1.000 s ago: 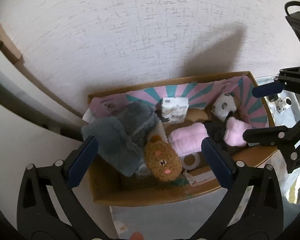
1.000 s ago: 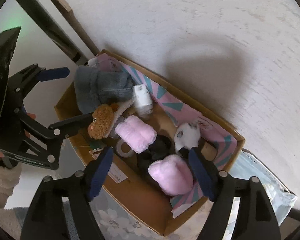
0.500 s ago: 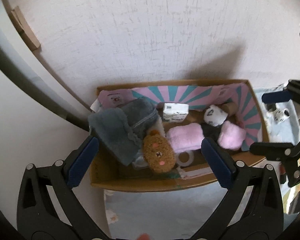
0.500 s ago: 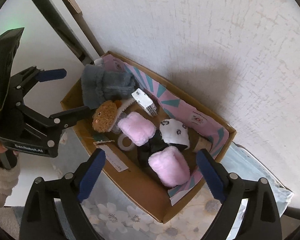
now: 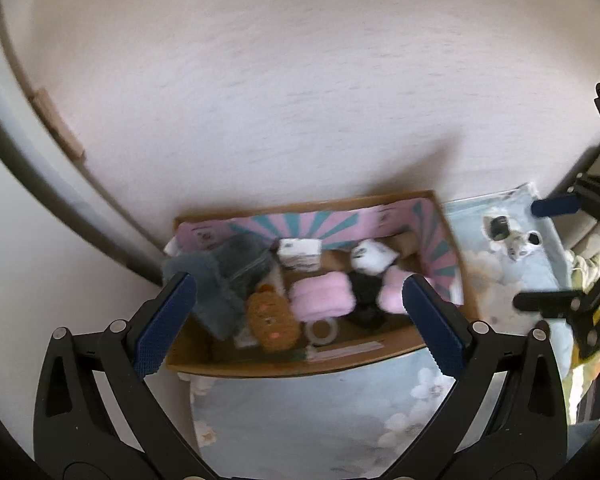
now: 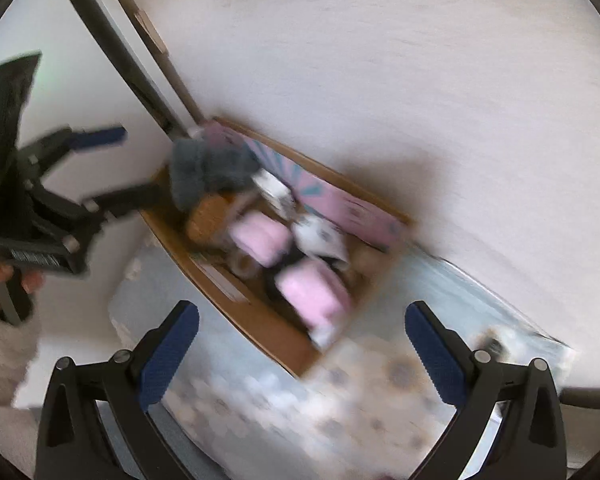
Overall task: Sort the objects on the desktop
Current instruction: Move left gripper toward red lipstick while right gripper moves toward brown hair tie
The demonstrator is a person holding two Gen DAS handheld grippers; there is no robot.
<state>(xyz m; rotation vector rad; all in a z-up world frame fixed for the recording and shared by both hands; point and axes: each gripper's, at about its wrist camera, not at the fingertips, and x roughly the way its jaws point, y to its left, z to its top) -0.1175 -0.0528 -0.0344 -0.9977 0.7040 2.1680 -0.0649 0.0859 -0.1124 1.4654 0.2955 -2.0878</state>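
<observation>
Against the wall, the cardboard box is sitting packed with plush toys; both hand-held grippers, left wide open and right opening empty, are hovering above. Next likely needs the small figures on the right.

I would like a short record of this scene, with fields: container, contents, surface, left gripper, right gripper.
container: cardboard box against the wall
contents: grey plush, brown bear toy, pink plush, tape roll, small white carton
surface: floral cloth
left gripper: open, empty, above the box
right gripper: fingers opening, nothing between them
</observation>
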